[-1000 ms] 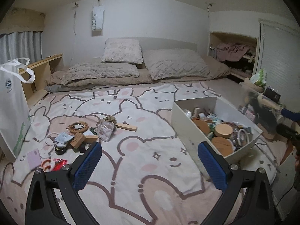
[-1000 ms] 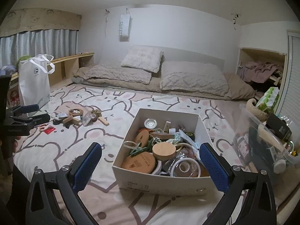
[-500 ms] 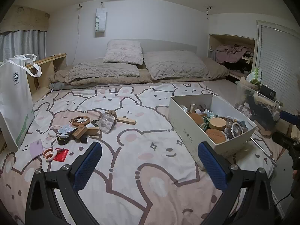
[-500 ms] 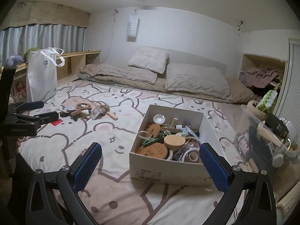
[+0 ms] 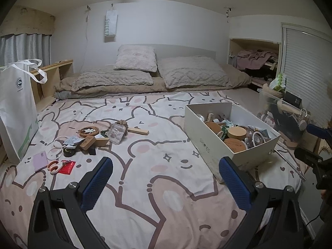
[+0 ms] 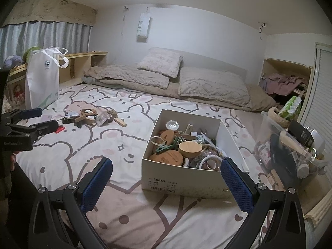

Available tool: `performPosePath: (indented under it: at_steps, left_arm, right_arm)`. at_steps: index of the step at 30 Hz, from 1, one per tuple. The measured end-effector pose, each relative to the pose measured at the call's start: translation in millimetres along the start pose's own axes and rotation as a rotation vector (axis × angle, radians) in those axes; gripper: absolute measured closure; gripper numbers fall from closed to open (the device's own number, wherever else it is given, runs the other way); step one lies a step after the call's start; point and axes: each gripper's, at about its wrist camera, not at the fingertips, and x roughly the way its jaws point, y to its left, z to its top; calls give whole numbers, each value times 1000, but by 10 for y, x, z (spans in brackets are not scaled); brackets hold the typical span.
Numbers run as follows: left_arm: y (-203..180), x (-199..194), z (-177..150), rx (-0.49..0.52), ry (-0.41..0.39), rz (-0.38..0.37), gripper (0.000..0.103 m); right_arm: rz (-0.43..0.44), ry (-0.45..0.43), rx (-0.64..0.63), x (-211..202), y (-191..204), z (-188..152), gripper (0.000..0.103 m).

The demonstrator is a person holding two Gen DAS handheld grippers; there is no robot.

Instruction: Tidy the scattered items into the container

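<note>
A white cardboard box (image 5: 209, 145) (image 6: 178, 178) holding wooden lids, tape rolls and small items sits on the bunny-print bed cover. Scattered items lie in a pile to its left: a wooden ring (image 5: 88, 131) (image 6: 88, 111), a clear plastic case (image 5: 116, 133), a wooden stick (image 5: 138, 131), pink scissors (image 5: 55, 166), a red packet (image 5: 66, 166) and a pink card (image 5: 40, 160). My left gripper (image 5: 166, 182) is open and empty, above the cover's near part. My right gripper (image 6: 167, 183) is open and empty, just in front of the box.
A white tote bag (image 5: 15, 108) (image 6: 42, 78) stands at the bed's left edge. Pillows (image 5: 193, 74) and a folded blanket lie at the head. A clear bin (image 6: 290, 145) of clutter sits right of the box. A wooden shelf (image 5: 51, 78) runs along the left.
Both grippers have drawn back and risen, so the box and the pile look smaller and farther. Both stay open and empty. Nothing on the bed has moved.
</note>
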Motion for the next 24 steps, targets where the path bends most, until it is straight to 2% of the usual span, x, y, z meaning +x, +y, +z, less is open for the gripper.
performPosePath:
  at_steps: [24]
  left_arm:
    - [54, 29, -35, -25, 4, -3, 0]
  right_arm:
    - [-17, 4, -13, 32, 49, 1, 0]
